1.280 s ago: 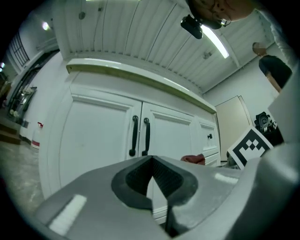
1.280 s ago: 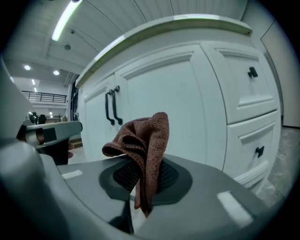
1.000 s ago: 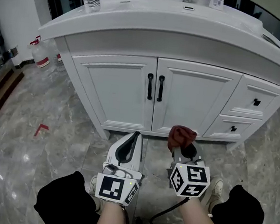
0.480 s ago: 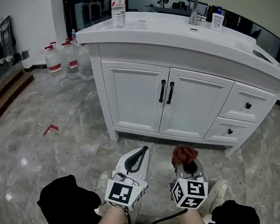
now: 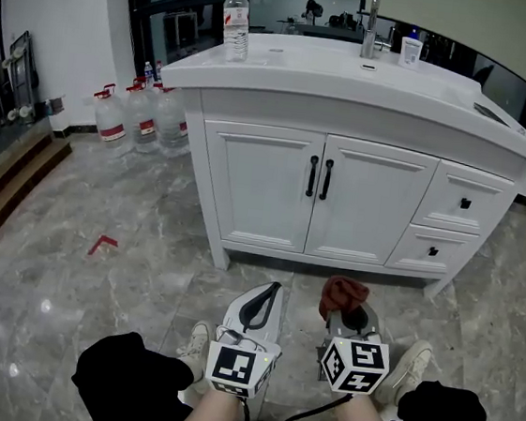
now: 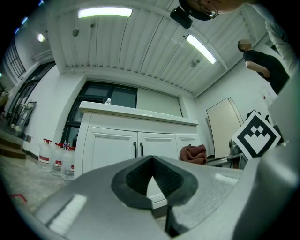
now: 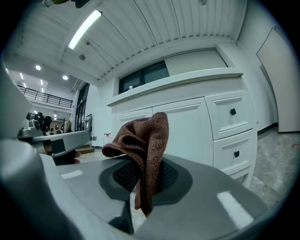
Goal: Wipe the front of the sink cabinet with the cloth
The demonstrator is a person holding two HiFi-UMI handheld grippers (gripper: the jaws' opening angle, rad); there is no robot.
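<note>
The white sink cabinet [image 5: 340,199] stands ahead, with two doors with black handles [image 5: 320,177] and two drawers [image 5: 455,220] on its right. A crumpled brown cloth [image 5: 342,293] [image 7: 143,140] [image 6: 193,153] sticks up out of my right gripper [image 5: 346,309] [image 7: 144,180], whose jaws are shut on it, well short of the cabinet front. My left gripper [image 5: 260,306] [image 6: 152,180] is held beside it, jaws shut and empty. Both are low, above the floor, in front of the person's knees.
A water bottle [image 5: 235,22], a tap [image 5: 372,10] and a small white container [image 5: 412,50] stand on the countertop [image 5: 372,80]. Several large water jugs [image 5: 142,111] sit on the marble floor left of the cabinet. A dark step [image 5: 6,190] runs along the left.
The view has drawn back and lifted, so the cabinet looks farther off and more of the room shows. Both grippers keep their hold and pose; the cloth stays in the right one.
</note>
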